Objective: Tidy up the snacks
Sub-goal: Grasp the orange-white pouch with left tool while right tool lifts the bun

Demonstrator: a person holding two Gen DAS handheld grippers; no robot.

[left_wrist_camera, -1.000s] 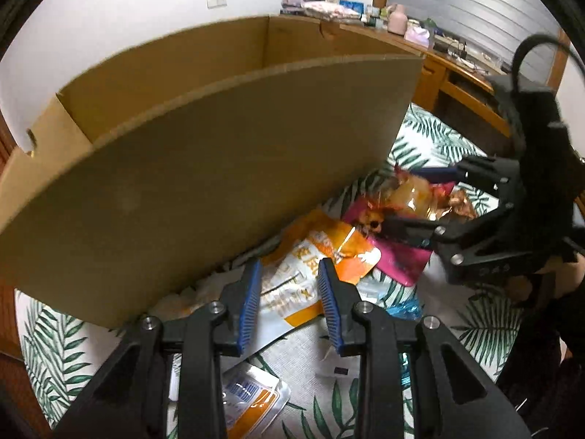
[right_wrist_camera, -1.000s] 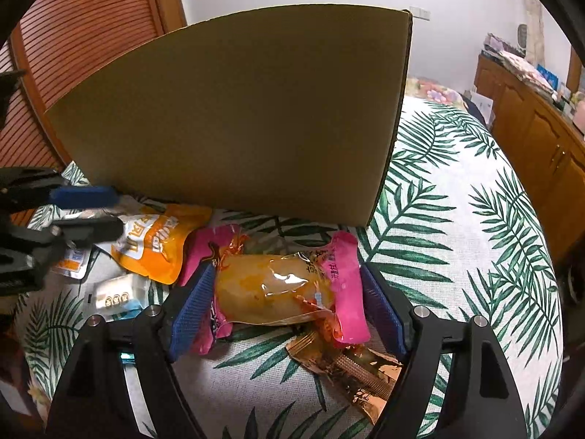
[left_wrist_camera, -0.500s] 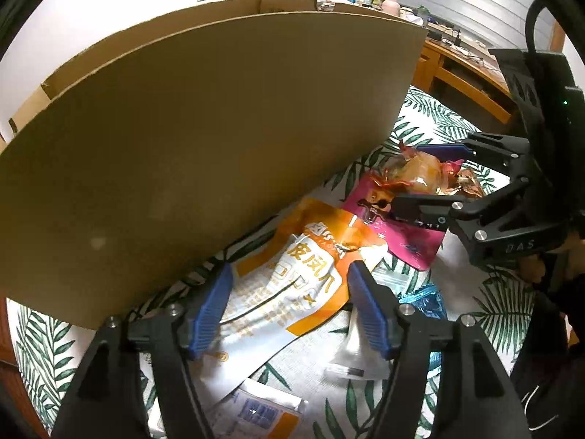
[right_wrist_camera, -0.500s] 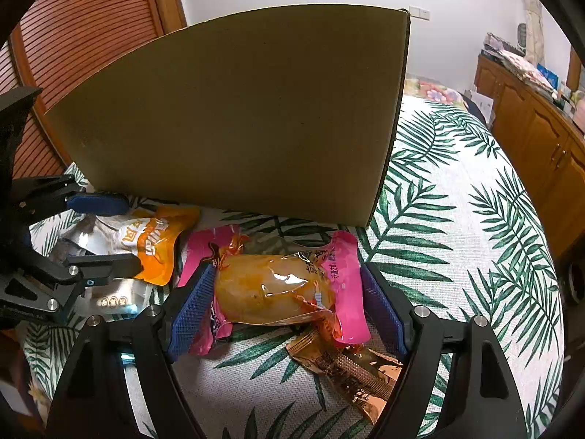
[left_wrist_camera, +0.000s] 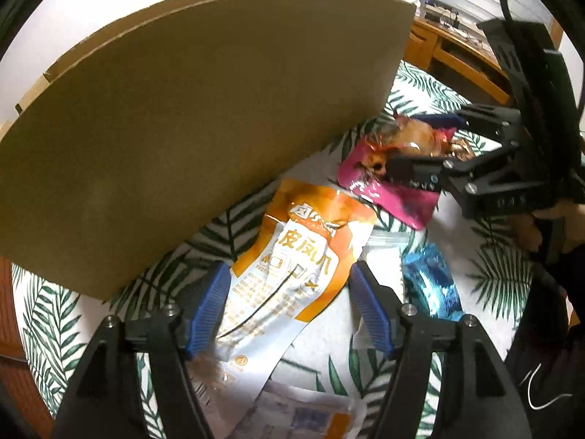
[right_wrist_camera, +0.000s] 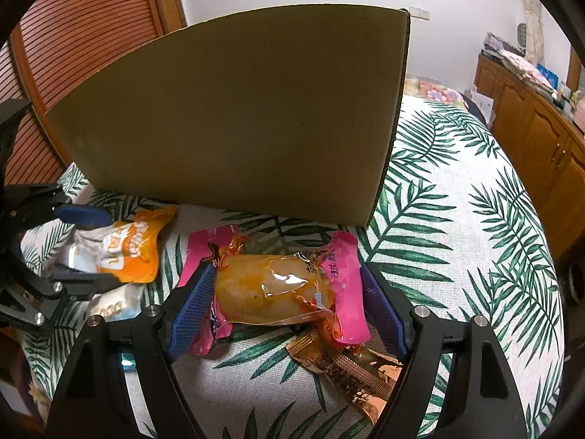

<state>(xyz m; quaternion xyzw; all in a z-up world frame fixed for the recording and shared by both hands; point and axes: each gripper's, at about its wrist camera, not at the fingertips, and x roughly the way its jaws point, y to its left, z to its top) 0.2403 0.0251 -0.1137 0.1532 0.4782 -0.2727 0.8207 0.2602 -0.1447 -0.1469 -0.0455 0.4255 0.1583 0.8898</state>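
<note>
An orange and white snack pouch (left_wrist_camera: 292,259) lies on the leaf-print tablecloth in front of a tall cardboard box (left_wrist_camera: 204,109). My left gripper (left_wrist_camera: 289,303) is open, its blue pads either side of the pouch's lower half. In the right wrist view a clear pack with yellow-orange food (right_wrist_camera: 274,289) lies on a pink pouch (right_wrist_camera: 345,278). My right gripper (right_wrist_camera: 285,303) is open around both. The orange pouch (right_wrist_camera: 128,252) and the left gripper (right_wrist_camera: 73,248) show at the left there. The right gripper (left_wrist_camera: 431,146) shows at the right of the left wrist view.
A blue wrapper (left_wrist_camera: 431,281) and a clear flat packet (left_wrist_camera: 384,245) lie right of the orange pouch. Another orange and white packet (left_wrist_camera: 310,417) lies under my left gripper. A gold wrapper (right_wrist_camera: 351,369) lies by my right finger. Wooden cabinets (right_wrist_camera: 530,124) stand at the right.
My left gripper has opened wide and moved down and forward over the orange pouch. My right gripper has stayed open around the yellow pack and pink pouch.
</note>
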